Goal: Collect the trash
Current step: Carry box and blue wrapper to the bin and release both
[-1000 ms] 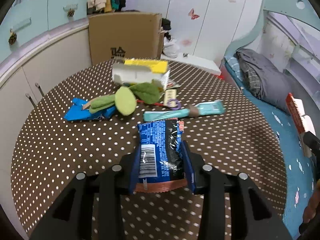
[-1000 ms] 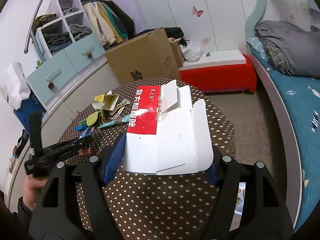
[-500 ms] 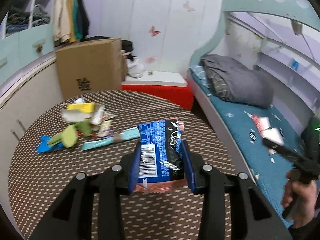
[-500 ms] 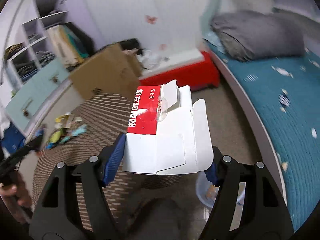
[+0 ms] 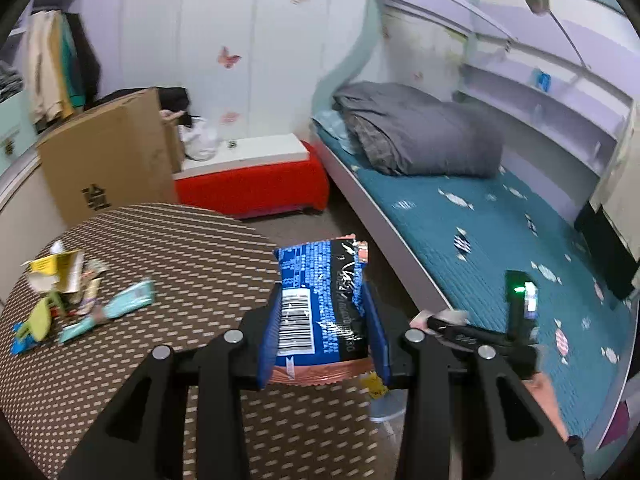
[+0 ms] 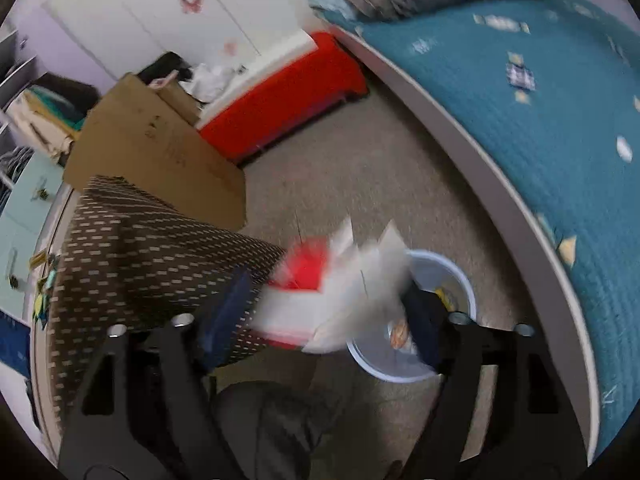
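Note:
My left gripper [image 5: 322, 312] is shut on a blue snack wrapper [image 5: 320, 280] with a barcode, held upright over the right edge of the brown dotted table [image 5: 180, 260]. My right gripper [image 6: 328, 320] points down at the floor beside the table, and its jaws are opening. A red and white carton [image 6: 332, 288] sits blurred between them, loose from the pads, just left of and above a pale blue bin [image 6: 460, 280] that holds some scraps. More trash lies at the table's left: a yellow and white carton [image 5: 56, 272], a teal wrapper [image 5: 128, 300] and green pieces [image 5: 38, 320].
A bed with a teal cover [image 5: 460, 220] and a grey duvet [image 5: 412, 136] runs along the right. A red bench [image 5: 248, 184] and a cardboard box [image 5: 104, 152] stand behind the table. Beige floor [image 6: 360, 168] lies between table and bed.
Both views have swung right, from the table toward the bed and floor. The right gripper has sunk over the bin, its jaws have widened and the carton has come loose. The left grip is unchanged.

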